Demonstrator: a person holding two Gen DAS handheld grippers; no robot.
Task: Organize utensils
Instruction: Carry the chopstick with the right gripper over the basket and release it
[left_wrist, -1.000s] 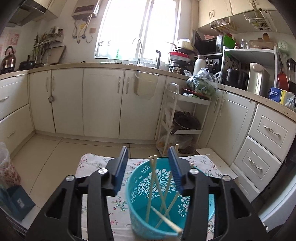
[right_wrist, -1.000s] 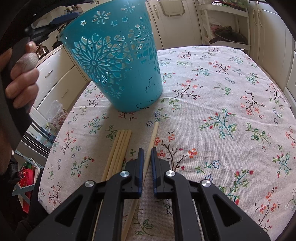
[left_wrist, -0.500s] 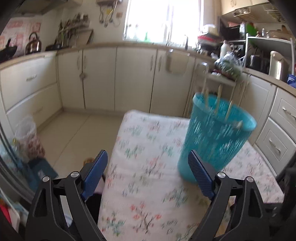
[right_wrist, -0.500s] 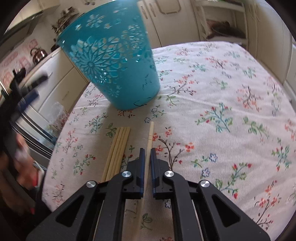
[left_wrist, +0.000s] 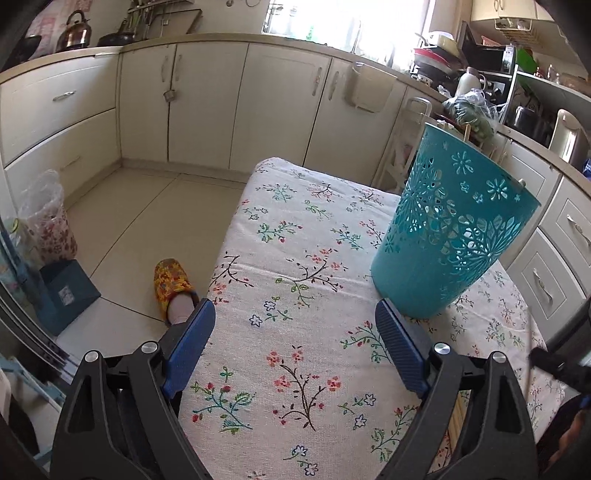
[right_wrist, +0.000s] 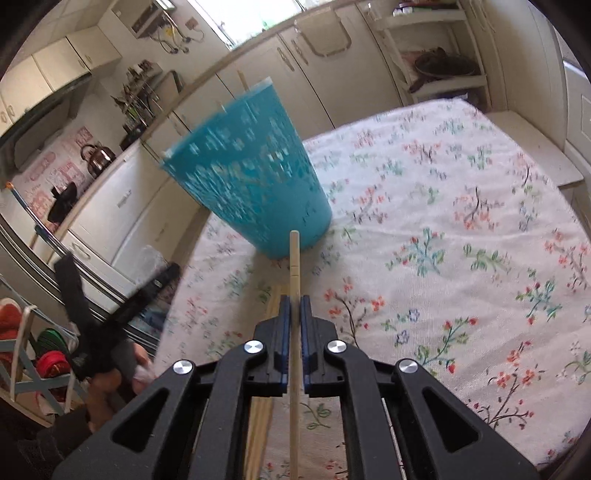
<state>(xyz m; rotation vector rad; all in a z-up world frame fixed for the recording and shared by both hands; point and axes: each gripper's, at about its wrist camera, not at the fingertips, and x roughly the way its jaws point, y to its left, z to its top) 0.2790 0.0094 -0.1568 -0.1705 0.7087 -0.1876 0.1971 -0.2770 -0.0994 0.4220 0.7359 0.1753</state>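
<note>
A table under a white floral tablecloth (left_wrist: 295, 266) fills the ground ahead of both sets of jaws. On it stands a teal cut-out basket (left_wrist: 454, 236), upright, ahead of the left jaws and off to their right side; in the right wrist view the same basket (right_wrist: 251, 184) sits straight ahead of the right jaws and a little to their left, blurred. A wooden stick tip (right_wrist: 242, 79) pokes above its rim, so at least one chopstick is already standing inside.

The left gripper (left_wrist: 295, 325) hangs over bare cloth with its blue pads spread wide. Those jaws have just been opening, and nothing lies between them; the basket's foot is just beyond the right pad, apart from it.

The right gripper (right_wrist: 294, 306) has its jaws pressed together on a single chopstick (right_wrist: 294, 258). The stick runs lengthwise through the pinch, its far end reaching forward toward the basket's base, its near end passing back under the gripper body.

Below and just left of the right jaws, a small bundle of loose chopsticks (right_wrist: 271, 310) lies flat on the cloth, partly hidden by the gripper. To the left of the left jaws, beyond the table edge, a foot in a yellow patterned slipper (left_wrist: 171, 284) rests on the tiled floor.
</note>
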